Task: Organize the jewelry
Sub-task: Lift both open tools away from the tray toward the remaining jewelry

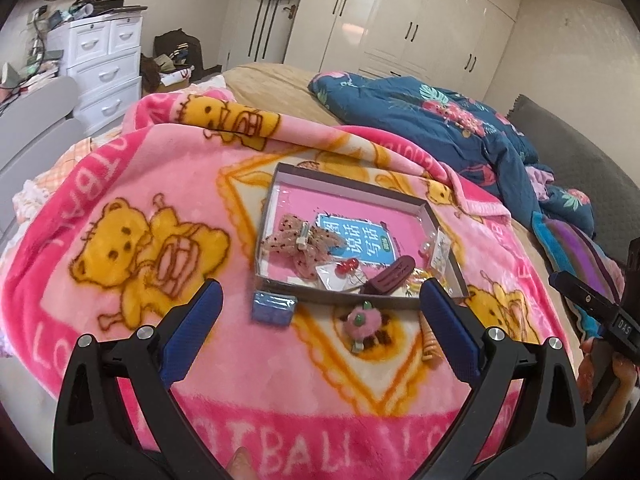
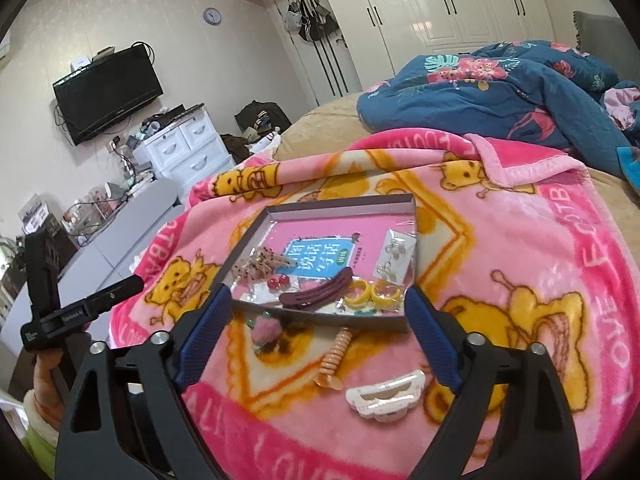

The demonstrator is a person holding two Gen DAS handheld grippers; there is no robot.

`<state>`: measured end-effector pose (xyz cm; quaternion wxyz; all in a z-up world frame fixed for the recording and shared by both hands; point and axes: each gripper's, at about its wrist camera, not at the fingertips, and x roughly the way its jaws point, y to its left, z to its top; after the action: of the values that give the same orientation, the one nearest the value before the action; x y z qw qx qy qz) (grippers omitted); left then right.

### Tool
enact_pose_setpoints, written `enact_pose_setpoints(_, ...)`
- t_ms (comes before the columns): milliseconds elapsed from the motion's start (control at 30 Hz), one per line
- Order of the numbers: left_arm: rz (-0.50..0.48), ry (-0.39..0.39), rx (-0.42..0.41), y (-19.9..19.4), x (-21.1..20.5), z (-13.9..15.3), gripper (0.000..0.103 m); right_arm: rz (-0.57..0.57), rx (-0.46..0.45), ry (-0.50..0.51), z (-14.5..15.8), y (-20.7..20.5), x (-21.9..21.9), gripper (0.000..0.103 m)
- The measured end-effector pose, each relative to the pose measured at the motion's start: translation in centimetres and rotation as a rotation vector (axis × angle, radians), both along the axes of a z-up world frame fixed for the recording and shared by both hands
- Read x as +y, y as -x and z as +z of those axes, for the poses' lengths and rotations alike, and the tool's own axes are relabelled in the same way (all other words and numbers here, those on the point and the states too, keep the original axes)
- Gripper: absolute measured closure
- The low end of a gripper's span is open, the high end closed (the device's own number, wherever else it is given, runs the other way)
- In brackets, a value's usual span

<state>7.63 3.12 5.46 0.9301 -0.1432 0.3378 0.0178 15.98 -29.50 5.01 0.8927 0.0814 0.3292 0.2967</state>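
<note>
- Both tongs, the left gripper [image 1: 320, 300] and right gripper [image 2: 318, 308], gape wide with nothing between their blue pads.
- Shallow tray [image 2: 340, 202] lies on the pink blanket [image 2: 500, 240], already holding a dark hair clip [image 2: 316, 294].
- White claw clip [image 2: 386, 398], orange spiral tie [image 2: 334, 360] and pink pompom clip [image 1: 362, 320] lie just outside the tray's near wall.

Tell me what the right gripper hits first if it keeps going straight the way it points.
Probably the orange spiral hair tie on the blanket, just short of the tray; depth is uncertain. The right gripper is open and empty.

pink fleece blanket [image 2: 500, 248]: plush, matt | grey cardboard tray [image 2: 340, 202]: matt rim, glossy lining | white plastic claw clip [image 2: 386, 398]: glossy
</note>
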Motion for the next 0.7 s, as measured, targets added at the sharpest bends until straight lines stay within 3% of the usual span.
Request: enact_pose_setpoints(700, -0.078, -0.054, 0.071, -0.6, -4.0, -2.8, 0.01, -0.028, 0.035, 0.092, -3.6, 1.7, -1.4, 0.01)
